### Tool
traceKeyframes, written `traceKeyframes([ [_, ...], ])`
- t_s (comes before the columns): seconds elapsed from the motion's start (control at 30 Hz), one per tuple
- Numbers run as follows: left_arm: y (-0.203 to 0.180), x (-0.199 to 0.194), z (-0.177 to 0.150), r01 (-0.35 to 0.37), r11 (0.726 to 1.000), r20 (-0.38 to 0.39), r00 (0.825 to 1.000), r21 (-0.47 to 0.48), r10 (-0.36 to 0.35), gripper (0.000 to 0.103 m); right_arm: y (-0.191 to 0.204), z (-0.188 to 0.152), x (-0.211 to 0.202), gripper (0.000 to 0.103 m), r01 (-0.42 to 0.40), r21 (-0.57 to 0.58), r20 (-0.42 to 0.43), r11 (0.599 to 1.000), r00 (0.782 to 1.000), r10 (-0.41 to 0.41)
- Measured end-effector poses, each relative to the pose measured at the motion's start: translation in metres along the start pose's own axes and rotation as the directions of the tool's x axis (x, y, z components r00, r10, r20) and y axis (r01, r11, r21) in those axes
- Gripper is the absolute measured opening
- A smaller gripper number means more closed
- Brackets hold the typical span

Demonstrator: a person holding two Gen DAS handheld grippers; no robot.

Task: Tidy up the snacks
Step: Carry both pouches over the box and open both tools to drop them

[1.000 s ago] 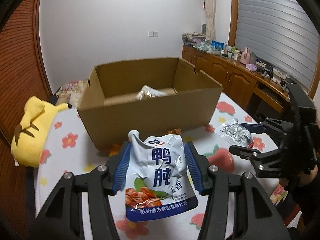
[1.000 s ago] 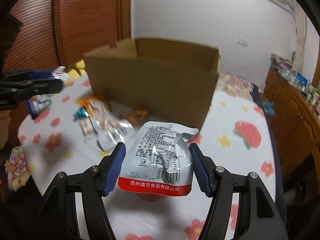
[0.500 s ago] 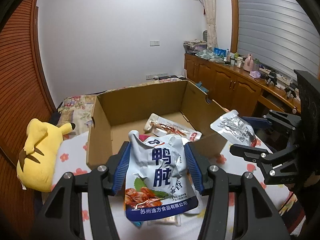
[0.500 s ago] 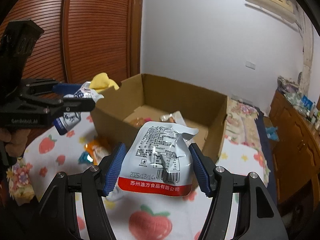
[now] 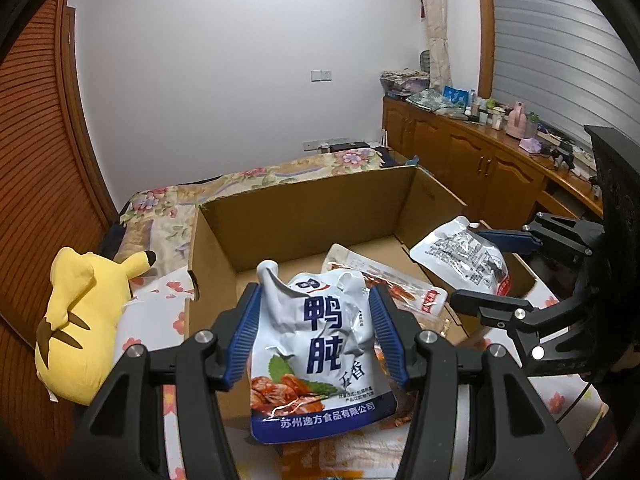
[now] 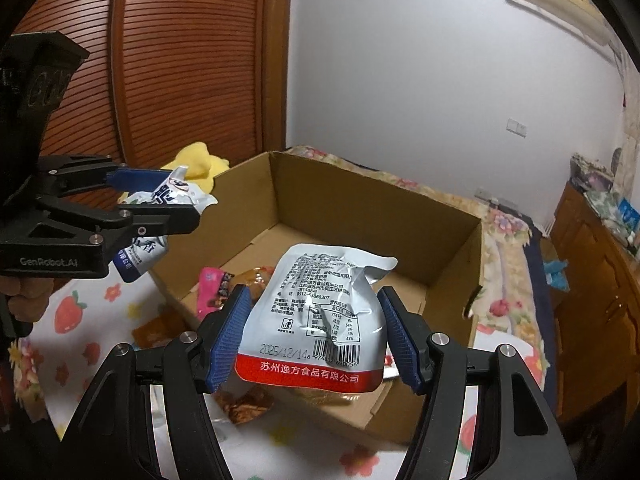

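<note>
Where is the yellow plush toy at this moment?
In the left wrist view the yellow plush toy lies at the left edge, on the flowered cloth beside the cardboard box's left wall, by the wooden slatted door.

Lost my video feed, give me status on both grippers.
Left gripper shut on blue-band pouch. Right gripper shut on red-band pouch. Both above cardboard box; nothing blocking.

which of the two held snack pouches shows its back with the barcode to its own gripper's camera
The pouch with the red bottom band in the right gripper shows barcode and date. The blue-banded pouch in the left gripper shows its printed front.
</note>
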State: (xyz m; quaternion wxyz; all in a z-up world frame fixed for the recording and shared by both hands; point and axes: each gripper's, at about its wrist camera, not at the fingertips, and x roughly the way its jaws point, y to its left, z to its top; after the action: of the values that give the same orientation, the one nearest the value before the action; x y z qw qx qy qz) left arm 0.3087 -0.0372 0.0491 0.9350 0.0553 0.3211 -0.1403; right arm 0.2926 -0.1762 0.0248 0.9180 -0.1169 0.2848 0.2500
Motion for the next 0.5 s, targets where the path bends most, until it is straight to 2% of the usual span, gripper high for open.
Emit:
traceKeyframes([
  [0.13, 0.002, 0.012, 0.000, -0.002, 1.000, -0.011, 1.000, 0.000, 0.002, 0.054, -0.006, 0.000, 0.009, 0.068, -0.004, 0.009, -0.013, 1.000, 1.000, 0.004],
  [0.27, 0.000, 0.021, 0.001, -0.003, 1.000, -0.019, 1.000, 0.002, 0.003, 0.054, -0.010, -0.004, 0.017, 0.070, 0.028, 0.015, -0.025, 1.000, 0.999, -0.027],
  [0.5, 0.000, 0.033, 0.002, 0.003, 1.000, -0.031, 1.000, -0.011, -0.003, 0.056, -0.018, -0.011, 0.014, 0.070, 0.014, 0.042, -0.032, 0.999, 0.999, -0.013],
])
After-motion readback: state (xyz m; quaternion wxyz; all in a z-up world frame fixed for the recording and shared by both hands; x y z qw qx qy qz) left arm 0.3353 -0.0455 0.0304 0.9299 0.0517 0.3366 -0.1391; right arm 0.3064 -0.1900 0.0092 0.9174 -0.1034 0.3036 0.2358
